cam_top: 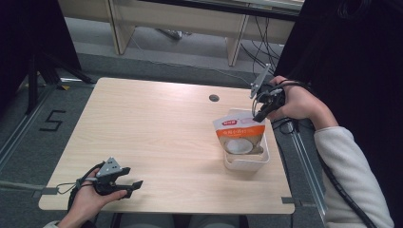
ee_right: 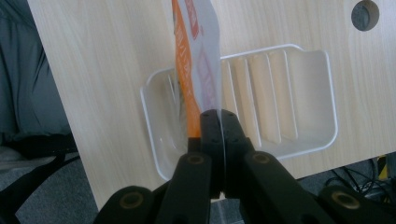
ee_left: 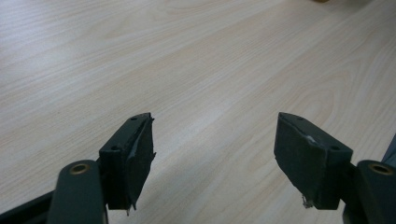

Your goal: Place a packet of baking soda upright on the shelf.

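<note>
A large black digit "5" (cam_top: 52, 120) is marked on the grey floor (cam_top: 28, 137), at about nine o'clock from the wooden table (cam_top: 157, 137). The orange and white pouch (cam_top: 240, 135), standing in the white tray (cam_top: 247, 164) at about three o'clock on the table, carries a red label and lines of print, all too small and blurred to read.

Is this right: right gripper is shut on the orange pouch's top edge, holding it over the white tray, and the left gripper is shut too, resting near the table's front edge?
Not quite: the left gripper is open, jaws wide apart over bare table, as the left gripper view shows. The rest holds: the right gripper is shut on the orange pouch over the white tray.
</note>
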Available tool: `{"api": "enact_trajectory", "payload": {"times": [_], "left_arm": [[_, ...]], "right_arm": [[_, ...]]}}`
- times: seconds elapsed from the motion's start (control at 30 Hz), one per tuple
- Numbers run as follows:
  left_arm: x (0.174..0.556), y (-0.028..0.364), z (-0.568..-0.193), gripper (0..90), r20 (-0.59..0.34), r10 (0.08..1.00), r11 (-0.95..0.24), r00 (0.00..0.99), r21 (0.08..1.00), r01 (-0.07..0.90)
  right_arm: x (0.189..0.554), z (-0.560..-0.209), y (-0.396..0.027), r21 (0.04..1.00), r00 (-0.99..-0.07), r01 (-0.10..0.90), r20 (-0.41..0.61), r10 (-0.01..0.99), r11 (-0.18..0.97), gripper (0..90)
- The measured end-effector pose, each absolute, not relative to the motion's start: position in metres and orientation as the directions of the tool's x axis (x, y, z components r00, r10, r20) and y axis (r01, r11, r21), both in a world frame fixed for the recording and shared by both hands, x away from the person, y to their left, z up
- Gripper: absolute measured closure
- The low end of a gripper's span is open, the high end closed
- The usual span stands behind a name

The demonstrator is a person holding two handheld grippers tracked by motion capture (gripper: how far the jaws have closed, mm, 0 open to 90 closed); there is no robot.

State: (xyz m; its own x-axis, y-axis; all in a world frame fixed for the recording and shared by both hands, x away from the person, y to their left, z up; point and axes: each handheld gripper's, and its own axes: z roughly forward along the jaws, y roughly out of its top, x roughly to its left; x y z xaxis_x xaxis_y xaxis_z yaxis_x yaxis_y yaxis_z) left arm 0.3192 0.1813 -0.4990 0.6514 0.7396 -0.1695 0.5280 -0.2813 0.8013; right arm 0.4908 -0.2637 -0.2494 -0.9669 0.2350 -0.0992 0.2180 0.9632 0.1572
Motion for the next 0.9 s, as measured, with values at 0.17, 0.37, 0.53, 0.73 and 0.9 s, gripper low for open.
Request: {"api": "enact_trajectory", "payload": {"times": [0.17,0.37,0.53,0.73,0.9], "left_arm": [[0.319,0.181,-0.499,27.8,-0.172,0.74,-0.276,0.65,0.803,0.528],[0.319,0.181,-0.499,27.8,-0.173,0.74,-0.276,0.649,0.803,0.528],[0.319,0.181,-0.499,27.8,-0.173,0.741,-0.276,0.649,0.803,0.529],[0.32,0.181,-0.499,27.8,-0.157,0.735,-0.29,0.659,0.807,0.515],[0.32,0.182,-0.499,27.8,-0.155,0.734,-0.296,0.661,0.803,0.517]], "right_arm": [[0.491,-0.25,-0.264,0.15,-0.968,0.21,-0.106,0.227,0.966,90.0],[0.491,-0.25,-0.265,0.143,-0.969,0.207,-0.107,0.223,0.968,90.0],[0.491,-0.251,-0.269,0.129,-0.97,0.204,-0.108,0.218,0.97,90.0],[0.49,-0.253,-0.275,0.115,-0.965,0.231,-0.104,0.243,0.966,90.0],[0.491,-0.255,-0.279,0.112,-0.964,0.237,-0.1,0.248,0.965,90.0]]}}
